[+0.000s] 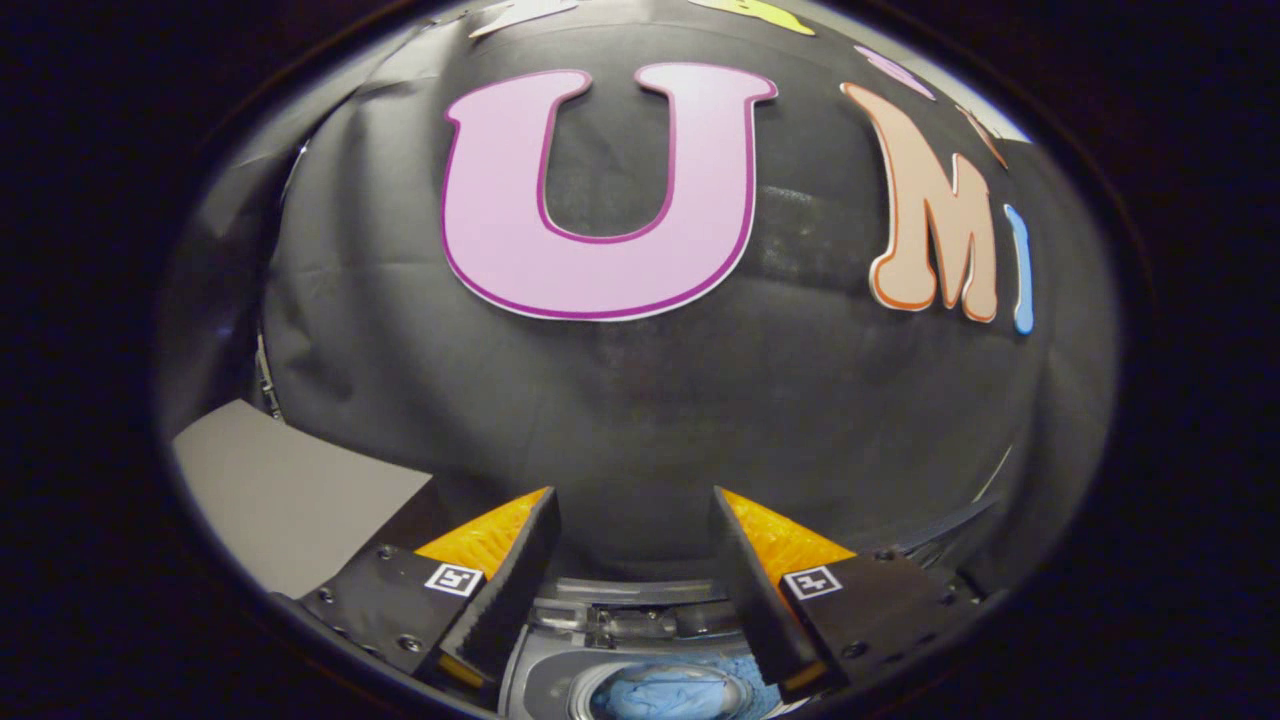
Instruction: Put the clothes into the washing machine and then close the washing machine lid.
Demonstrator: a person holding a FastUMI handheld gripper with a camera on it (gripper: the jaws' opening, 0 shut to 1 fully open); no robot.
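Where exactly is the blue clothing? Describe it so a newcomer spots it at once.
Start at the black cloth wall, then drop to the open gripper, whose fingers stand apart holding nothing. Below and between them sits the grey top-loading washing machine. The crumpled blue clothing lies inside its round opening, the only soft, blue thing among grey and black surfaces.

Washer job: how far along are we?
Done, apparently: blue clothes lie in the round opening of the washing machine, below and between the fingers. In hand: nothing; the gripper is open and empty, raised above the machine. Left: closing the lid, since the clothes lie uncovered; the lid itself I cannot make out.
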